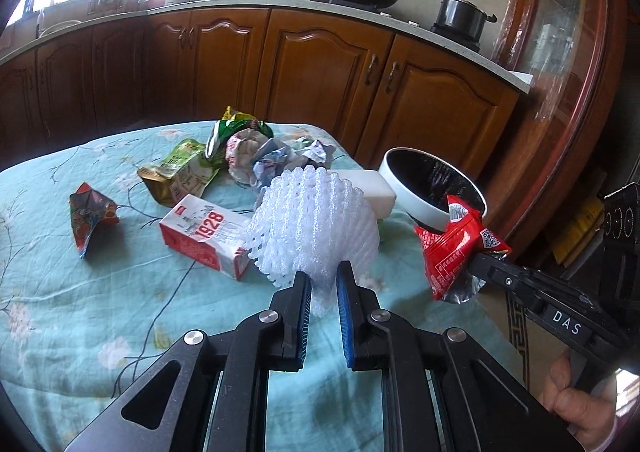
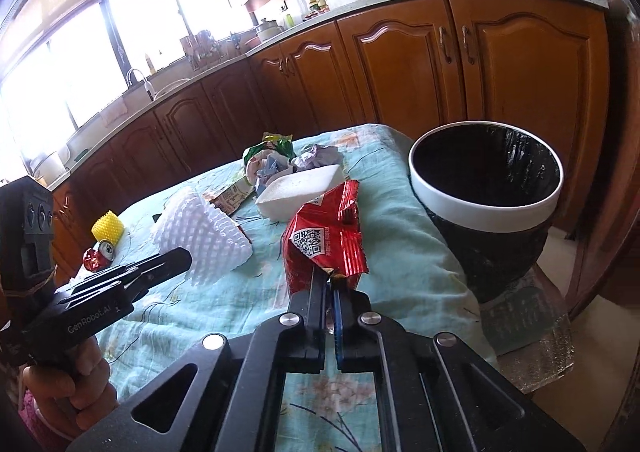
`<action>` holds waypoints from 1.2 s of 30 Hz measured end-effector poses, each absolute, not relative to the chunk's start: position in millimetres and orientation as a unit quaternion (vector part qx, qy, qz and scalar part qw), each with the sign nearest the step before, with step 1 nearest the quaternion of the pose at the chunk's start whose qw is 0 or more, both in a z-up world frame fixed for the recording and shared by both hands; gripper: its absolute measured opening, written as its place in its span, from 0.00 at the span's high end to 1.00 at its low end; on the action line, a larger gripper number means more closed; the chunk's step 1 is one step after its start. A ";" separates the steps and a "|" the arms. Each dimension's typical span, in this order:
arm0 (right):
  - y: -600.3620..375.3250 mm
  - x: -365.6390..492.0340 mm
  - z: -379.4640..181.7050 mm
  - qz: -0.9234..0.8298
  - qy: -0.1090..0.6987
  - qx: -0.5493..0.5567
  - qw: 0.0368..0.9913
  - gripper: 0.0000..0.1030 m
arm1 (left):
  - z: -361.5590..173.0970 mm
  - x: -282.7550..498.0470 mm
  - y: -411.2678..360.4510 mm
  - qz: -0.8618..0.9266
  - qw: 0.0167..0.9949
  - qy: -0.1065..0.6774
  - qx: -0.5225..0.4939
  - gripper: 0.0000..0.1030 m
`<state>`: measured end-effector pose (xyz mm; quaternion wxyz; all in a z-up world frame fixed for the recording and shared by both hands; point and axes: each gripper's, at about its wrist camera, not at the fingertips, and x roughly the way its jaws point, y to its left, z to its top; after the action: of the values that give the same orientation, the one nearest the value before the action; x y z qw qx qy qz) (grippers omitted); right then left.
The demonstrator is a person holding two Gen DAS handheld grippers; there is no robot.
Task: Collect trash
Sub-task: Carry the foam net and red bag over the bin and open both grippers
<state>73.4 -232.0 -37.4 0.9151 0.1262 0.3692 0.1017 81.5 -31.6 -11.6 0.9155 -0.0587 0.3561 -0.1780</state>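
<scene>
Gripping red wrapper (image 2: 322, 248), right tool (image 2: 329, 284) nears bin rim (image 2: 486, 208).

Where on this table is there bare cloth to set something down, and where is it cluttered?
Bare cloth: the near left of the table, in front of the milk carton and red folded wrapper. Crowded: the far middle, with crumpled wrappers, a white foam block and the bin at the right edge.
</scene>
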 end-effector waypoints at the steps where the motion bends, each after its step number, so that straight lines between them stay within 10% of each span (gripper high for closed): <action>1: -236.5 74.0 -36.2 0.099 0.367 0.127 0.916 0.98 | -10.3 83.5 -35.9 -0.182 0.915 0.356 -0.056 0.89; 36: -386.7 181.1 -38.1 0.001 0.390 0.149 0.909 0.98 | -33.3 295.0 -218.6 -0.263 0.864 0.430 0.011 0.88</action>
<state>181.1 -386.7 -38.1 0.9088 0.1485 0.3900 0.0008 295.0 -218.6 -33.3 0.8637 0.0114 0.4295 -0.2633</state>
